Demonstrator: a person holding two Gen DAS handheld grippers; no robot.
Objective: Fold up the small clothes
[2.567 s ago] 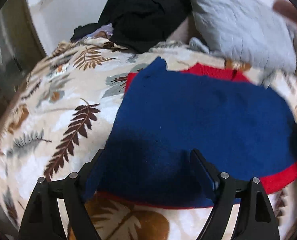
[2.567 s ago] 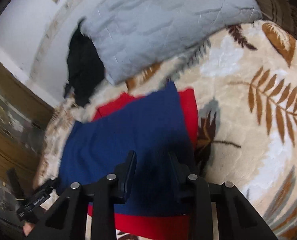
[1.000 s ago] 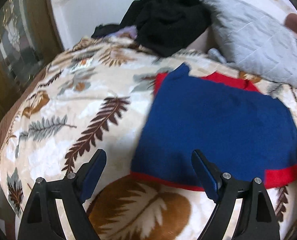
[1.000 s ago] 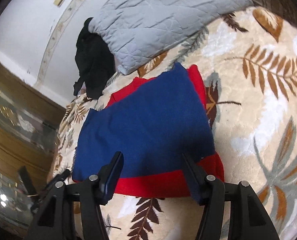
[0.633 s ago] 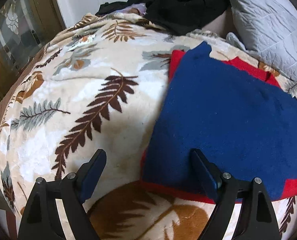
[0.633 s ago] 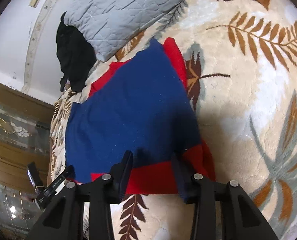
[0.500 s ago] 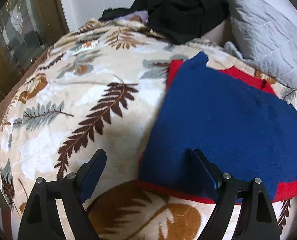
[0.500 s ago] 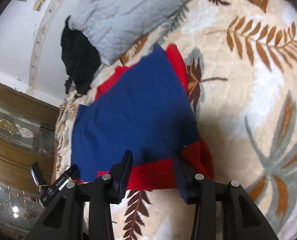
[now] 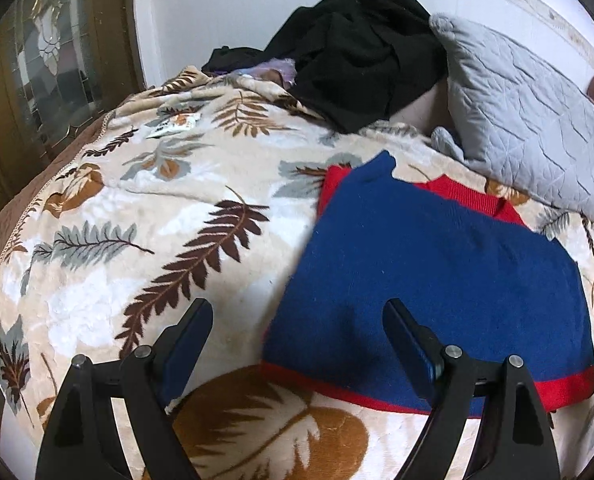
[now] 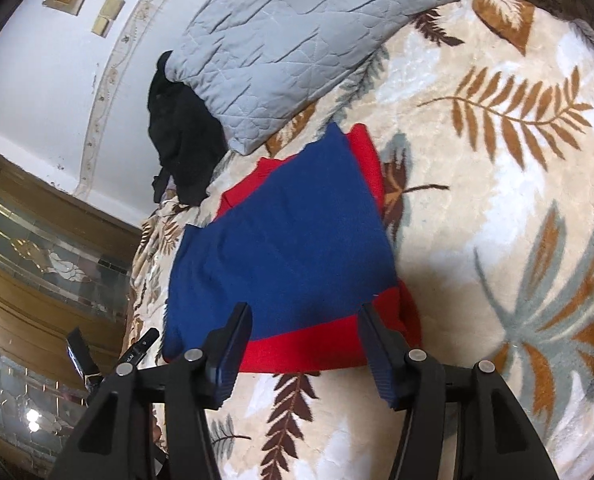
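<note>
Bedding fills both views: a cream plush blanket printed with brown and grey leaves [image 9: 145, 216] covers the bed, and on it lies a folded blue knit garment with red trim [image 9: 437, 272] — flat, its red hem toward the cameras. Behind it a grey quilted pillow [image 9: 529, 140] leans near the white wall, with a heap of black clothing [image 9: 361, 52] just beside the pillow.

The left gripper [image 9: 297, 328] hangs spread wide and empty above the garment's near left corner; one finger sits over the blanket, the other over the blue cloth, neither pressing it. The right gripper [image 10: 305, 320] hovers at the red hem near the garment's right corner — its jaws are opening, the hem showing between them but not pinched.
</note>
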